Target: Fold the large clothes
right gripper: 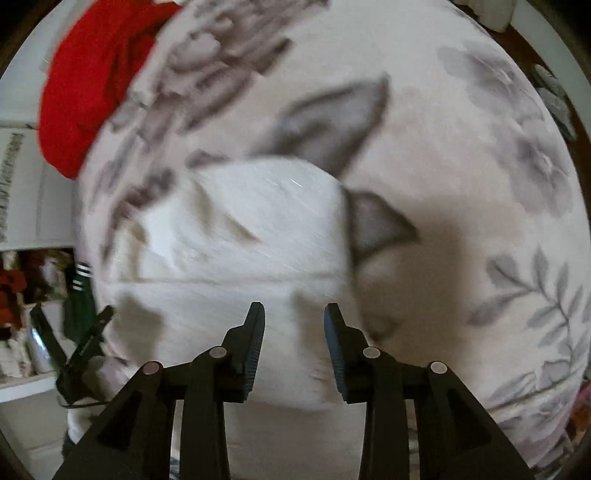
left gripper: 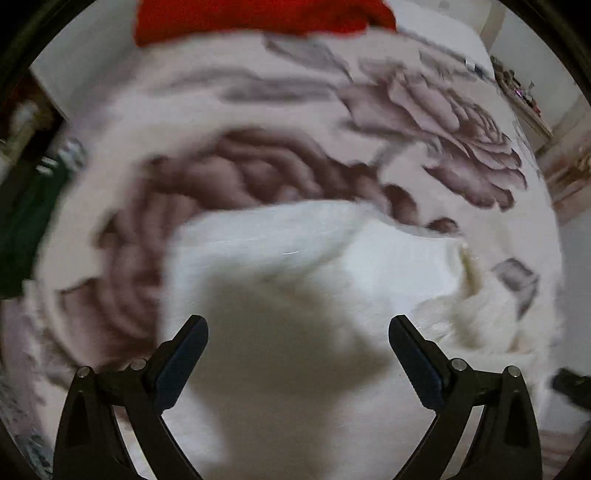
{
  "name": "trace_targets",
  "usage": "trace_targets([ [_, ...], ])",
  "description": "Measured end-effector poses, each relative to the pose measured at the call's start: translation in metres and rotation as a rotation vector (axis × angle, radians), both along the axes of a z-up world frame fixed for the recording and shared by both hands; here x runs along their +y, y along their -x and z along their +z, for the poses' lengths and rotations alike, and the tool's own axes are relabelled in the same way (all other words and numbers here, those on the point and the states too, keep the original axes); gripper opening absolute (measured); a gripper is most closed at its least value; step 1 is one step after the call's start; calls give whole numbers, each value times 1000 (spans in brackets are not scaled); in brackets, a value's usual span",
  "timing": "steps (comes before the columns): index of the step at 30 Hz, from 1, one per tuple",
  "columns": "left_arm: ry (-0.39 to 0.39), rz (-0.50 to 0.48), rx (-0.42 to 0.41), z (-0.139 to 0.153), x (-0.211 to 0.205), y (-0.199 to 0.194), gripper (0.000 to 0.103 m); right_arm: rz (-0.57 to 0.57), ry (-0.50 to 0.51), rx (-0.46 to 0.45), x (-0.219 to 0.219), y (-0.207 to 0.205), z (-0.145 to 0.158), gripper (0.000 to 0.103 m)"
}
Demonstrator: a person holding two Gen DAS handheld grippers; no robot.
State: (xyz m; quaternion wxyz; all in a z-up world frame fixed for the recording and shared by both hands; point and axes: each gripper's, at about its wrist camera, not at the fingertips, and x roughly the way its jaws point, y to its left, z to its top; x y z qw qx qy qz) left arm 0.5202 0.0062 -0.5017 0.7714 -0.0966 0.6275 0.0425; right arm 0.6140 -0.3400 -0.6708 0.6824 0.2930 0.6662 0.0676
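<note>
A white fluffy garment (left gripper: 314, 266) lies partly folded on a bed covered with a floral blanket (left gripper: 258, 103). My left gripper (left gripper: 297, 328) is open wide and empty, hovering just above the garment's near part. In the right wrist view the same white garment (right gripper: 240, 229) lies as a folded block with a seam line across it. My right gripper (right gripper: 294, 314) is open with a narrower gap, empty, above the garment's near edge. The left gripper (right gripper: 74, 343) shows at the garment's left end. Both views are motion-blurred.
A red garment (left gripper: 258, 18) lies at the far end of the bed, also in the right wrist view (right gripper: 96, 74). A dark green garment with white stripes (right gripper: 79, 295) hangs off the bed's left side. Shelves with clutter (left gripper: 524, 96) stand beyond the bed.
</note>
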Motion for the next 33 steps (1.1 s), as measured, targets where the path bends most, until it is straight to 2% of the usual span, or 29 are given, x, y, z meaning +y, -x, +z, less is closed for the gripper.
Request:
trace_targets([
  [2, 5, -61, 115, -34, -14, -30, 100, 28, -56, 8, 18, -27, -8, 41],
  [4, -52, -144, 189, -67, -31, -47, 100, 95, -50, 19, 47, -59, -26, 41],
  [6, -186, -233, 215, -89, -44, -50, 74, 154, -54, 51, 76, -84, -47, 41],
  [7, -209, -260, 201, -92, -48, -49, 71, 180, -58, 69, 89, -94, -59, 44],
  [8, -203, -273, 171, -90, -51, -45, 57, 201, -53, 81, 102, -101, -68, 48],
  [9, -197, -275, 142, -86, -51, -42, 34, 226, -42, 88, 114, -106, -76, 49],
  [12, -178, -251, 81, -73, -48, -34, 7, 270, -13, 108, 139, -110, -92, 49],
  [13, -166, -234, 61, -69, -45, -33, 5, 274, 19, 84, 145, -111, -92, 46],
  [14, -143, -218, 39, -64, -40, -32, 2, 269, 43, 52, 149, -111, -89, 24],
  [15, -123, -207, 12, -58, -37, -33, 0, 273, 77, 40, 152, -112, -87, 16],
  [18, -109, -196, -80, -35, -34, -41, 0, 239, 101, 3, 154, -116, -72, 12],
  [21, -82, -178, -117, -20, -26, -60, 0, 197, 108, -36, 149, -123, -55, 11],
  [24, -102, -165, -146, -7, -16, -68, 0, 147, 122, -62, 145, -135, -44, 10],
  [26, -156, -124, -168, 1, -7, -78, 3, 149, 117, -46, 143, -147, -48, 10],
  [29, -270, -86, -194, 5, 9, -74, 3, 248, 135, 85, 147, -155, -70, 12],
  [30, -317, -87, -197, 4, 14, -70, 6, 261, 168, 93, 145, -153, -67, 18],
  [31, -360, -90, -194, 3, 16, -66, 9, 267, 187, 57, 145, -149, -55, 30],
  [32, -406, -95, -198, 2, 17, -57, 23, 258, 190, 4, 145, -143, -40, 35],
  [33, -427, -101, -200, 1, 18, -52, 55, 250, 181, -42, 145, -137, -26, 36],
])
